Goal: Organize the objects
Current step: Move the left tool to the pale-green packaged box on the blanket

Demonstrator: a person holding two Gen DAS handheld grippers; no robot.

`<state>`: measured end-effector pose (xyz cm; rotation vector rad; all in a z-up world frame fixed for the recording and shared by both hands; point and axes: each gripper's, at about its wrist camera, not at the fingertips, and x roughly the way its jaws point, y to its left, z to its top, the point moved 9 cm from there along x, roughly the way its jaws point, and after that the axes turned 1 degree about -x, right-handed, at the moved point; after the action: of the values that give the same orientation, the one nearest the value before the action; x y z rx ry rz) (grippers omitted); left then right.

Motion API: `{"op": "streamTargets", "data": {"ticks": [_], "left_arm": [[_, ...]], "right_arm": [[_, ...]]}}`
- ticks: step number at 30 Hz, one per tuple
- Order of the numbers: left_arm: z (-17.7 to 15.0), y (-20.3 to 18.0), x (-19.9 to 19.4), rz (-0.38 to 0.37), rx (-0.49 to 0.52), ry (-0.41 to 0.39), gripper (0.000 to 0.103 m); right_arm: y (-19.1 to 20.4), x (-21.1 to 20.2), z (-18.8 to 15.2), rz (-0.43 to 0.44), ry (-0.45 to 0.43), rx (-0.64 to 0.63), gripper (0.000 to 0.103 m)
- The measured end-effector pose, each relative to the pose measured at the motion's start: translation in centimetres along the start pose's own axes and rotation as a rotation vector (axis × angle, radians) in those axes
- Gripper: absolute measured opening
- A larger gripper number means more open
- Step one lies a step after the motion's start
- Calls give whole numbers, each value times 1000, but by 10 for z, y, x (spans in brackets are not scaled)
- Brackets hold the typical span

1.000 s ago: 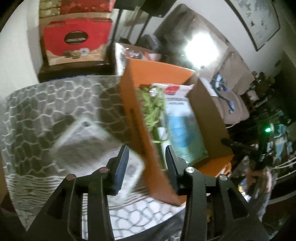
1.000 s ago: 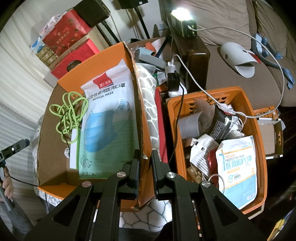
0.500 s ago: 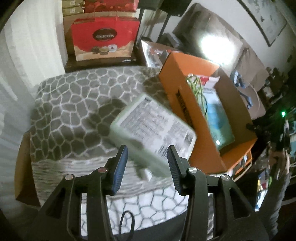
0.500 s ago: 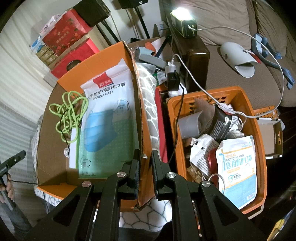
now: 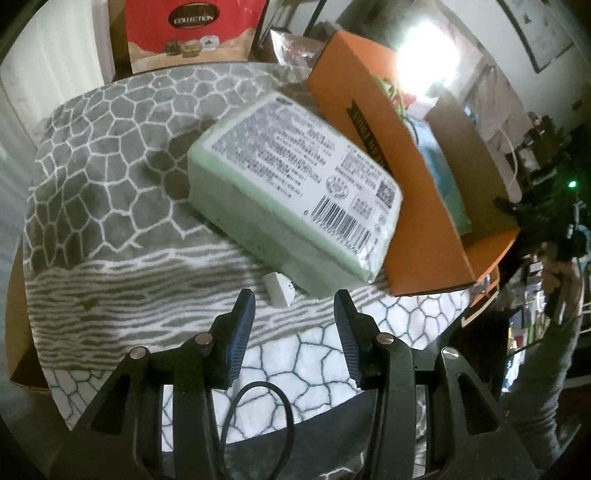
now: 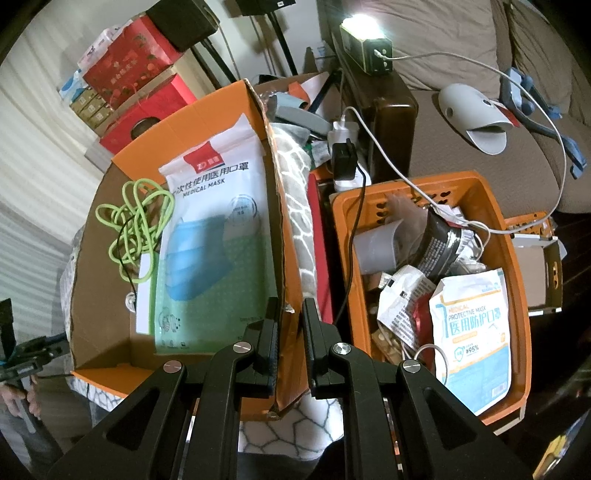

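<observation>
In the left wrist view a pale green pack (image 5: 291, 195) with a printed label and barcode lies on the patterned grey cloth (image 5: 110, 177), leaning against the orange cardboard box (image 5: 399, 206). A small white block (image 5: 279, 289) lies just in front of it. My left gripper (image 5: 294, 325) is open and empty, just short of the pack. My right gripper (image 6: 291, 332) is shut on the side wall of the orange box (image 6: 280, 229). Inside the box lie a medical mask pack (image 6: 218, 236) and a green cord (image 6: 138, 221).
An orange plastic basket (image 6: 513, 280) full of packets and cables stands right of the box. Red gift boxes (image 5: 192, 29) stand behind the cloth. A sofa (image 6: 461, 48) with a lamp and cables lies at the back right.
The left gripper pulled back and down from the box. The green pack now lies still on the cloth in front of it. The right gripper has not moved.
</observation>
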<state>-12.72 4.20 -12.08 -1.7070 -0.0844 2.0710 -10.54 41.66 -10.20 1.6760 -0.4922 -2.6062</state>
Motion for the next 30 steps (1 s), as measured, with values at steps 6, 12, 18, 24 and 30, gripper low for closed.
{"op": "streamTargets", "data": {"ticks": [6, 12, 18, 24, 30], "left_arm": [[-6, 4, 11, 29, 3, 19, 34], [-7, 11, 20, 29, -18, 24, 22], [-5, 13, 26, 13, -24, 24, 0], [-2, 11, 17, -18, -28, 0, 0], [1, 13, 9, -49, -57, -10, 0]], "right_arm": [[0, 0, 0, -1, 1, 1, 11], [-1, 0, 0, -1, 1, 0, 11], [0, 0, 0, -2, 1, -1, 11], [0, 0, 0, -2, 1, -1, 11], [1, 0, 0, -2, 1, -1, 11]]}}
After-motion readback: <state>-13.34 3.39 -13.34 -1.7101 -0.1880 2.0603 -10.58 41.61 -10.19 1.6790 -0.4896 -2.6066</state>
